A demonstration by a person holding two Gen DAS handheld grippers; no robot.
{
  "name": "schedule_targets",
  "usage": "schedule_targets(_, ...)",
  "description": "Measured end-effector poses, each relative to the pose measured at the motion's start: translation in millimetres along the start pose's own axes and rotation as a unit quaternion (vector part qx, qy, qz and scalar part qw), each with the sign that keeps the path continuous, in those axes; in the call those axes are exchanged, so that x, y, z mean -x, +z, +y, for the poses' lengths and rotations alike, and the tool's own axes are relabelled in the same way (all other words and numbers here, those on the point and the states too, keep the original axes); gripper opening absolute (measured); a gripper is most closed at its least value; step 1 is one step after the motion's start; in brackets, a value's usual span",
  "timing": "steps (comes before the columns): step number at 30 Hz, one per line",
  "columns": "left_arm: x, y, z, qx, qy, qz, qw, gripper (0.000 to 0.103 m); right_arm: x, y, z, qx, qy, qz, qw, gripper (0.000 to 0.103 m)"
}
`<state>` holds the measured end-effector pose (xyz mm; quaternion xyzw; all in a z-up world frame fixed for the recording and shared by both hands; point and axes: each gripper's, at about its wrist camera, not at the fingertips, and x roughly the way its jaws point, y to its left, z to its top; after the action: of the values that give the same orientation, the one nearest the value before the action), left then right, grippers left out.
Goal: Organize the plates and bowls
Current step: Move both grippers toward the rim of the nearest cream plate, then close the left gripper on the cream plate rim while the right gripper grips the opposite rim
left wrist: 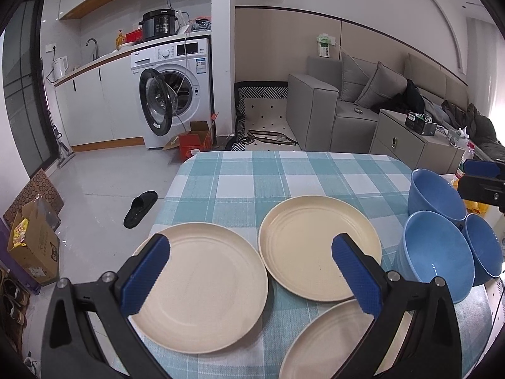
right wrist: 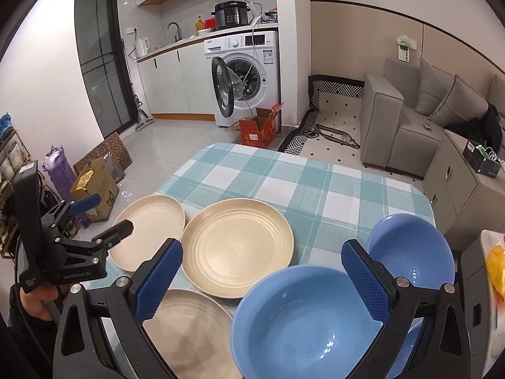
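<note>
Three plates and three bowls sit on the checked table.

The left gripper [left wrist: 251,271] and the right gripper [right wrist: 260,281] both hang above the dishes with jaws wide apart, holding nothing. Cream plates [left wrist: 202,287] lie on the left of the blue-and-white tablecloth [left wrist: 240,183]. Blue bowls [right wrist: 293,325] crowd together on the right.

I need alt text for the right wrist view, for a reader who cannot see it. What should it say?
The open right gripper hovers over a checked tablecloth holding three cream plates and blue bowls, all separate and unstacked. At the left, a hand holds the left gripper, also open, near the far-left plate.
</note>
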<state>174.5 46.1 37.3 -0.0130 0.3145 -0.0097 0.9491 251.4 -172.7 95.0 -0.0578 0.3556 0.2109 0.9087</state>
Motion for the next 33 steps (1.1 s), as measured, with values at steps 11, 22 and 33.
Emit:
schedule_targets(11, -39.0, 15.4, -0.8, -0.008, -0.012, 0.023, 0.9996, 0.102, -58.5, 25.3, -13.4, -0.018, 0.01, 0.06, 0.998, 0.099)
schedule_targets(22, -73.0, 17.5, -9.8, -0.036, -0.021, 0.047, 0.998, 0.081, -119.3, 30.9, -21.5, -0.019, -0.005, 0.114, 0.993, 0.088)
schedule_targets(33, -114.8, 10.8, -16.8, -0.06, -0.037, 0.098, 0.9927, 0.065, -163.6, 22.1, -25.0, -0.019, -0.016, 0.168, 0.985, 0.08)
